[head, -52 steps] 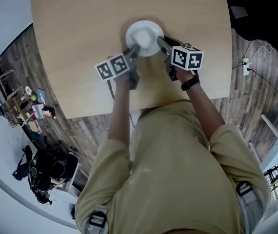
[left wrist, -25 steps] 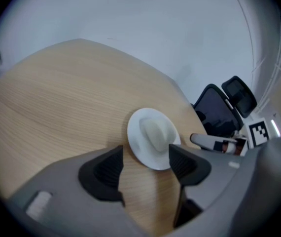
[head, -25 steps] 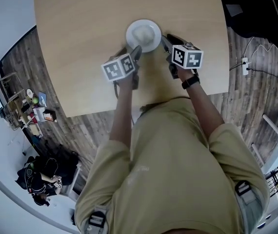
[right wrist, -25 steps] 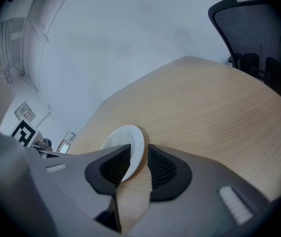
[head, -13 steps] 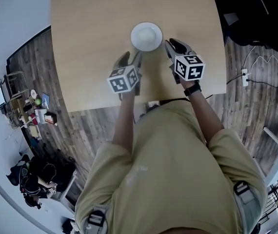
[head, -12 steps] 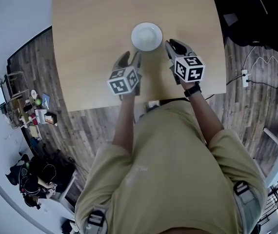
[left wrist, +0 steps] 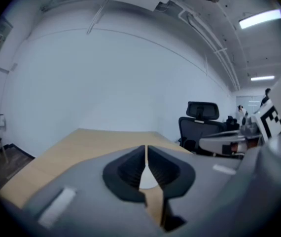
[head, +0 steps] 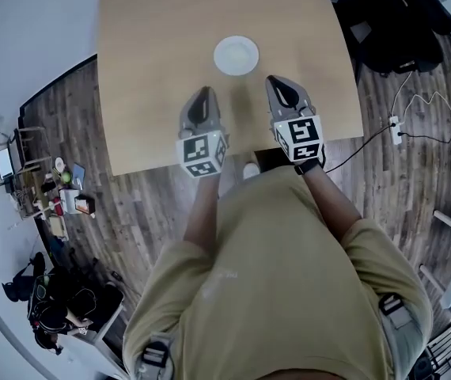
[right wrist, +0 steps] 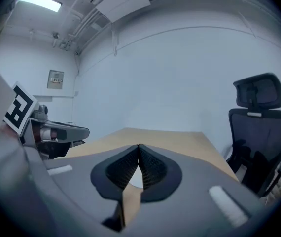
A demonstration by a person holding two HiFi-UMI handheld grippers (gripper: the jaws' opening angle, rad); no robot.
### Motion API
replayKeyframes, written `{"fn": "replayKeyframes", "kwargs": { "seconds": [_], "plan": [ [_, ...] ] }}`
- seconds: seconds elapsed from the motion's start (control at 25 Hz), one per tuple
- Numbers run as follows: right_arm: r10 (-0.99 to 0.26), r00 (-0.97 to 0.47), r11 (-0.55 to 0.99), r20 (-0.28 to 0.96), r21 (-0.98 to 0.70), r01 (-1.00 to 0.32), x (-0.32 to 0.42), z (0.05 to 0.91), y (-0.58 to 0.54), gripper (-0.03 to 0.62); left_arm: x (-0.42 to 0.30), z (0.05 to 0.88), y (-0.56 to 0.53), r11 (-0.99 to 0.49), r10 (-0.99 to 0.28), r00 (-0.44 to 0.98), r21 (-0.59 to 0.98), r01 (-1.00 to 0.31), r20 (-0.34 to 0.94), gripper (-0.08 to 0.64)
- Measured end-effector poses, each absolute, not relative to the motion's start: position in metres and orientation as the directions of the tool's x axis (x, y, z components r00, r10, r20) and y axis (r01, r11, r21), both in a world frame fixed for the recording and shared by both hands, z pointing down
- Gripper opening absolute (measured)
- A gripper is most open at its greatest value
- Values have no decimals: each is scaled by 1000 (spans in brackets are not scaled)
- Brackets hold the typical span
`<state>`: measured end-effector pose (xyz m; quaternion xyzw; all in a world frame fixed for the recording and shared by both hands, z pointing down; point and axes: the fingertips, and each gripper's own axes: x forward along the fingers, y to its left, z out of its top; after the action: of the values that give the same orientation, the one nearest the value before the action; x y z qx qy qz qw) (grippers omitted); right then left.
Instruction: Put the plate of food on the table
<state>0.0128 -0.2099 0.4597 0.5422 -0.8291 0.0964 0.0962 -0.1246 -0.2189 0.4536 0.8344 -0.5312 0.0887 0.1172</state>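
Observation:
A white plate (head: pixel 236 55) lies by itself on the light wooden table (head: pixel 154 46), towards its middle. Both grippers are drawn back from it, over the table's near edge. My left gripper (head: pixel 202 98) is shut with nothing between its jaws; the plate (left wrist: pixel 148 179) shows as a pale sliver beyond its closed tips (left wrist: pixel 146 147). My right gripper (head: pixel 283 84) is shut and empty too, with the plate (right wrist: pixel 134 177) showing beyond its tips (right wrist: pixel 139 147). Food on the plate cannot be made out.
A black office chair (right wrist: pixel 259 132) stands right of the table, also visible as the chair (left wrist: pixel 202 125) in the left gripper view. Cables and a power strip (head: pixel 394 125) lie on the wood floor at right. Shelves with clutter (head: pixel 51 192) stand at left.
Both grippers let go of the plate and pulled back towards the person; the left one's jaws closed. The plate stays on the table, and the head view has risen.

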Motion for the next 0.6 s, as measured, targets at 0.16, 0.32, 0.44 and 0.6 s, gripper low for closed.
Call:
{"fn": "replayKeyframes", "kwargs": {
  "seconds": [0.16,0.32,0.44,0.6],
  "plan": [
    [-910,-351,360,221,-1,-933,8,444,-172,5,-128,439,-181,-427,-875,430,67,-902,222,3],
    [-925,-322,329,204,2,-944,5,439,-135,5,-130,439,-148,-442,-869,448,79,-894,208,3],
    [-924,-320,331,210,22,-943,-2,439,-112,5,-131,442,-128,-445,-866,453,88,-891,211,3],
    [-921,-322,338,221,38,-940,-8,436,-88,5,-132,448,-103,-442,-860,457,118,-889,227,3]
  ]
}}
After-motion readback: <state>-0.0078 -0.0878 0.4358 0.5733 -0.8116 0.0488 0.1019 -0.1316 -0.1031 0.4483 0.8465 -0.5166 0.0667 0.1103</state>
